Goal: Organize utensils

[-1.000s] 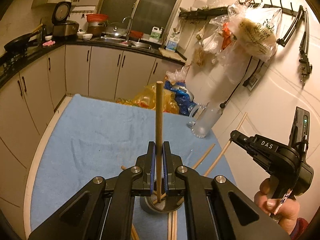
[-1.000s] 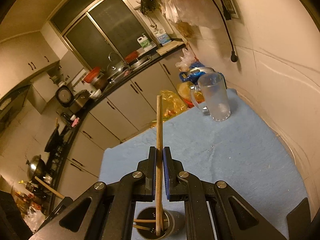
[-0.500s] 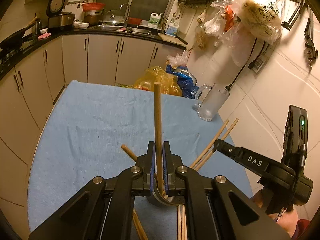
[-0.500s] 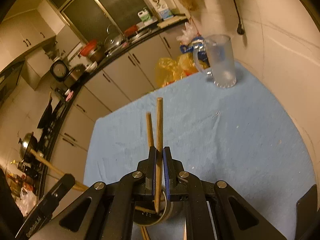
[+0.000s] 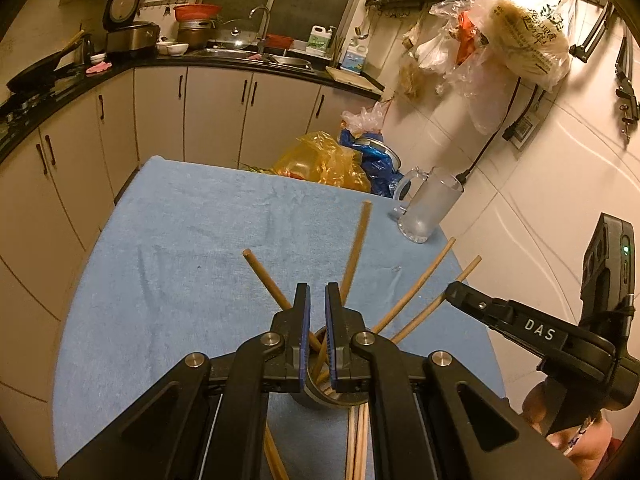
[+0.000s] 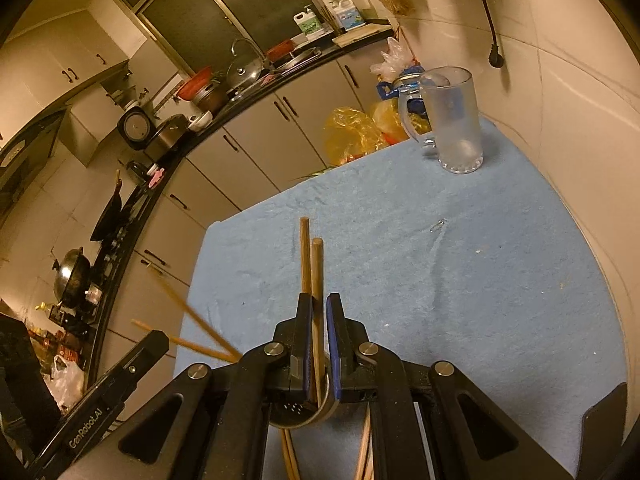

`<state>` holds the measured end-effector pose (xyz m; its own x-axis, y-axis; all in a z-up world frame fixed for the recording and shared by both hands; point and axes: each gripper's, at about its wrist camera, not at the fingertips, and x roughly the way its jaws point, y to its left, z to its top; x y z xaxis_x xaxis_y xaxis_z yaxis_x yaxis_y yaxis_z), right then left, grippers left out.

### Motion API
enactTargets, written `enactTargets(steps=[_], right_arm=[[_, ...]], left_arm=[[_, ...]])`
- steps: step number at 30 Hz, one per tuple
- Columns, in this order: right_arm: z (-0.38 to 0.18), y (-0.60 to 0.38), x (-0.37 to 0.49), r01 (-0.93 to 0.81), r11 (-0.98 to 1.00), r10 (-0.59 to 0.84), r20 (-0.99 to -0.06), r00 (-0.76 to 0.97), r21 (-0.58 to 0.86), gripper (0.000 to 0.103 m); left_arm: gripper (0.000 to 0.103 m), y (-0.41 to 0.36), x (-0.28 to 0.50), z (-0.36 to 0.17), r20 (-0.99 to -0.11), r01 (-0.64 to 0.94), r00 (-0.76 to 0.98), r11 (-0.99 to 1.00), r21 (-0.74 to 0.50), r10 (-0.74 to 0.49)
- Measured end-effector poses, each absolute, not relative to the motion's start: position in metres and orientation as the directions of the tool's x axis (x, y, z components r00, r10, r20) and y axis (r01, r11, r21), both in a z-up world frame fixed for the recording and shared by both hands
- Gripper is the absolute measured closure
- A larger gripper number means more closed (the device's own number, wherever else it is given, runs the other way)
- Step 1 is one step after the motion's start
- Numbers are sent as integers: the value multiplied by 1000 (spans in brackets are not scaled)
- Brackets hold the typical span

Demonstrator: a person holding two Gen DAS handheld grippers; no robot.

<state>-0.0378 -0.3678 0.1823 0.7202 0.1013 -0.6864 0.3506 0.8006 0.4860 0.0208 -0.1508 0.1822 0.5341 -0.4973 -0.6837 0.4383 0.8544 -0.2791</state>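
Observation:
A round metal holder (image 5: 338,394) stands on the blue towel (image 5: 180,264) just under both grippers; it also shows in the right wrist view (image 6: 298,412). Several wooden chopsticks lean in it, fanned out. One chopstick (image 5: 356,252) tilts right of my left gripper (image 5: 316,330), whose jaws stand slightly apart with nothing between them. My right gripper (image 6: 318,340) is slightly open too; a chopstick (image 6: 317,280) stands loosely between its jaws beside another chopstick (image 6: 305,252). More chopsticks (image 5: 358,440) lie on the towel under the holder.
A frosted glass mug (image 5: 426,214) stands at the towel's far right corner, also in the right wrist view (image 6: 454,120). Yellow and blue plastic bags (image 5: 328,162) sit behind the table. A tiled wall runs along the right. Cabinets and a counter line the left.
Both grippers have opened and let go of their chopsticks. The left one's chopstick has tipped to the right in the holder. The right one's chopstick has dropped lower into the holder.

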Motion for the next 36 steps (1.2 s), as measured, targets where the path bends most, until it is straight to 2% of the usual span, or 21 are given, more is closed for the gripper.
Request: enactTargets(steps=[7, 11, 14, 29, 36], right_arm=[[192, -379, -62, 323, 808, 119, -674, 729, 493, 95], [187, -384, -81, 315, 821, 128, -690, 712, 477, 87], [172, -385, -98, 312, 825, 153, -717, 680, 471, 87], [95, -373, -145, 273, 865, 262, -843, 469, 421, 87], [76, -369, -147, 296, 865, 273, -874, 401, 406, 87]], left_arm=[[96, -141, 3, 195, -674, 409, 564, 871, -273, -476], [95, -130, -15, 199, -670, 385, 577, 879, -281, -467], [95, -124, -28, 195, -680, 370, 576, 887, -278, -453], [94, -99, -82, 94, -851, 217, 362, 922, -321, -382], [91, -107, -91, 63, -895, 241, 237, 915, -324, -379]])
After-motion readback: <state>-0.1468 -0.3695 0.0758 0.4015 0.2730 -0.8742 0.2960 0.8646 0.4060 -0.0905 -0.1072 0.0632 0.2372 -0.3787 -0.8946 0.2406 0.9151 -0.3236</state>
